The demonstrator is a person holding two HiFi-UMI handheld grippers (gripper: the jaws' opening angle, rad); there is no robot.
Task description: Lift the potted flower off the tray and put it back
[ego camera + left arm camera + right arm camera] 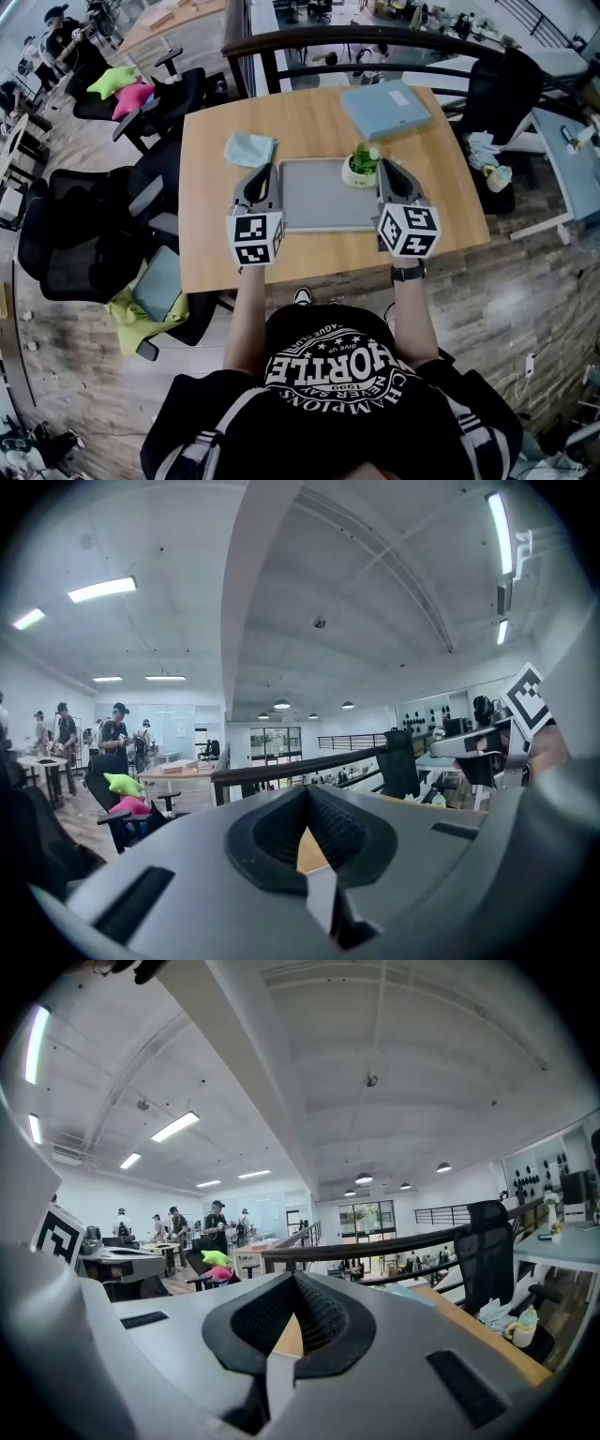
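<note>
Beside opposite tray (319,199) edges, left gripper (266,171) and right gripper (387,169), jaws clenched, seemingly empty.

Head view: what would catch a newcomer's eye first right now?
The left gripper and right gripper, both shut and empty, flank a grey tray on the wooden table. A small potted flower stands at the tray's far right corner, close to the right gripper. A flat blue box lies farther back.

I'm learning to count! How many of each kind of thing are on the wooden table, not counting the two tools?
Tray: 1
Potted flower: 1
Cloth: 1
Flat blue box: 1
Total: 4
</note>
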